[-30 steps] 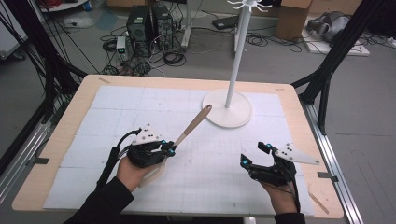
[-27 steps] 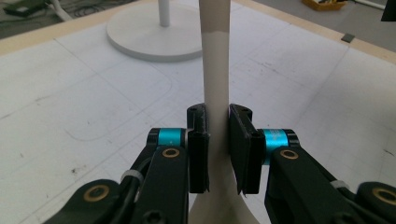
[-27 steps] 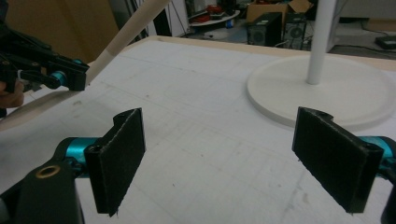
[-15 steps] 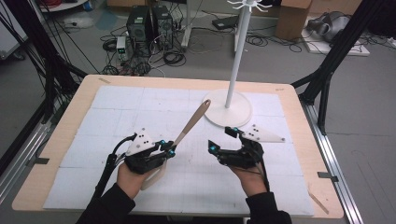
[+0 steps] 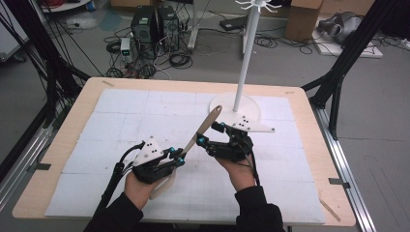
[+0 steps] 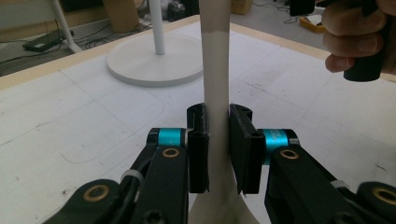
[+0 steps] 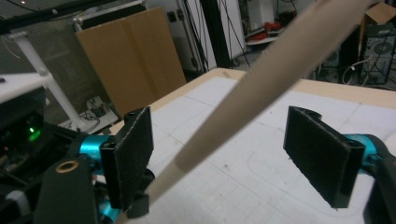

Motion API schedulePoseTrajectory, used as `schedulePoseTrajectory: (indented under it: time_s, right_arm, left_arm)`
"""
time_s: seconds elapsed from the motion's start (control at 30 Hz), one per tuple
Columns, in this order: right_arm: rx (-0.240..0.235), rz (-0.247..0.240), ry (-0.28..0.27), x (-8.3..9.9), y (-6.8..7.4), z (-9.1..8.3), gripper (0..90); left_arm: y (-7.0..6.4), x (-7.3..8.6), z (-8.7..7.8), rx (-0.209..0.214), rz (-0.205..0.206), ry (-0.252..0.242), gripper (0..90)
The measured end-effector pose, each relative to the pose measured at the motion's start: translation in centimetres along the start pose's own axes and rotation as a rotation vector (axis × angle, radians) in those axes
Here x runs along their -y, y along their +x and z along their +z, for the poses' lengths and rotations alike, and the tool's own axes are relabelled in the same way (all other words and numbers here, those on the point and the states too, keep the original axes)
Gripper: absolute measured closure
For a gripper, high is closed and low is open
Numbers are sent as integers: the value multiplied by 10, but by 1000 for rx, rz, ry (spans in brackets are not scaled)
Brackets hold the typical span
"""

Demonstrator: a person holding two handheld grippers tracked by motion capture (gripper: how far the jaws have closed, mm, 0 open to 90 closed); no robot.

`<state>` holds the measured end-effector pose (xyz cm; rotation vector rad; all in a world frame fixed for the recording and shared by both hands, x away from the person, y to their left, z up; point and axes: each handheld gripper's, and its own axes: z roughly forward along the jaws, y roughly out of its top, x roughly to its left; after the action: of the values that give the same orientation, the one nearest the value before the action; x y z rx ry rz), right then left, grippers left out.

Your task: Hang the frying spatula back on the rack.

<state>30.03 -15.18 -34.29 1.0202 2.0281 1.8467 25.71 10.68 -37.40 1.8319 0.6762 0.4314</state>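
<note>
Here, the wooden shoehorn (image 5: 200, 129) sits clamped in my left claw (image 5: 180, 158), its long axis running up and away from me on a slant, the narrow handle end rising toward the white stand (image 5: 246, 67) and the broad scooped end hanging below my left hand (image 5: 140, 186), just over the bench (image 5: 96, 92). There is one shoehorn, one stand, and two claws. My left claw is closed tight on the shaft; in the left gripper view its two black pads (image 6: 198, 149) press flat on either side of the pale wood (image 6: 215, 70), which climbs straight up out of the frame. My right claw (image 5: 205, 140) stands wide, its jaws spread on either side of the upper shaft without touching it. The right gripper view shows that gap plainly, the shoehorn (image 7: 261, 79) crossing on a diagonal between the two pads (image 7: 133, 149), and it shows my left claw low at the left edge. The left gripper view gives the stand's round base (image 6: 154, 60) on the bench beyond, and my right hand (image 6: 359, 37) at the top right corner. The high view shows both my sleeves
</note>
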Motion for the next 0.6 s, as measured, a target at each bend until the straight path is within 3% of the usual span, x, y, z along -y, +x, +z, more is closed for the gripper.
schedulePoseTrajectory:
  time_s: [0.37,0.6]
  right_arm:
    - [-13,23,-40,-10,0,4,405]
    - [-13,9,-43,-17,3,5,567]
  left_arm:
    - [-3,-2,-1,-18,3,-12,775]
    - [-4,-2,-2,-15,8,-15,775]
